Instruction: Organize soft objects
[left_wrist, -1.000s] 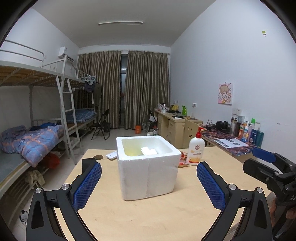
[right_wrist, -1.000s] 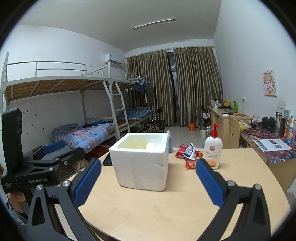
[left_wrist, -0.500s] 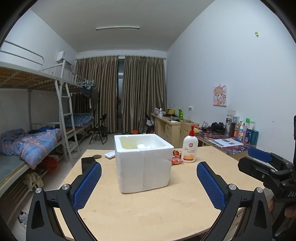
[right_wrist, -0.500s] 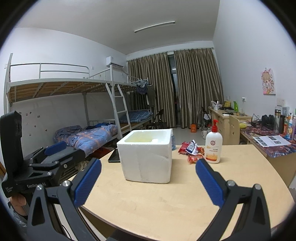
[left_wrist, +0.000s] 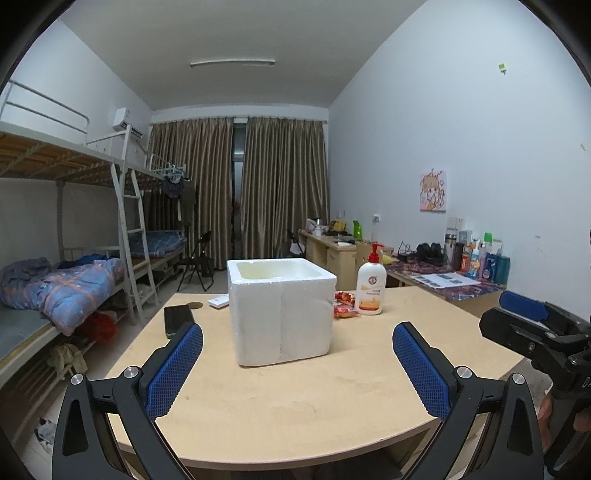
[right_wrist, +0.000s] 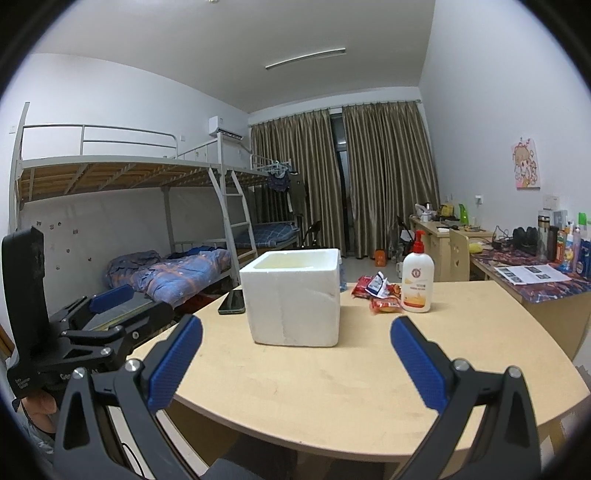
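1. The foam box (left_wrist: 280, 312) is sitting on the table (left_wrist: 332, 398) and is serving as the landmark; its inside is not showing from this low angle, so what it is holding cannot be told.
2. The snack packets (right_wrist: 380, 293) are lying just right of the box, touching the pump bottle (right_wrist: 417, 280). A phone (right_wrist: 232, 301) is resting at the box's left.
3. Risk, as a judgement: a reach for the packets is likely passing close to the tall bottle, and a clipped pump is tipping it. The light box is also liable to slide if nudged.
4. The left claw (left_wrist: 295, 369) is hanging in front of the box, spread wide, gripping and touching nothing.
5. The right claw (right_wrist: 295, 369) is likewise spread wide before the box, holding nothing and clear of the table.
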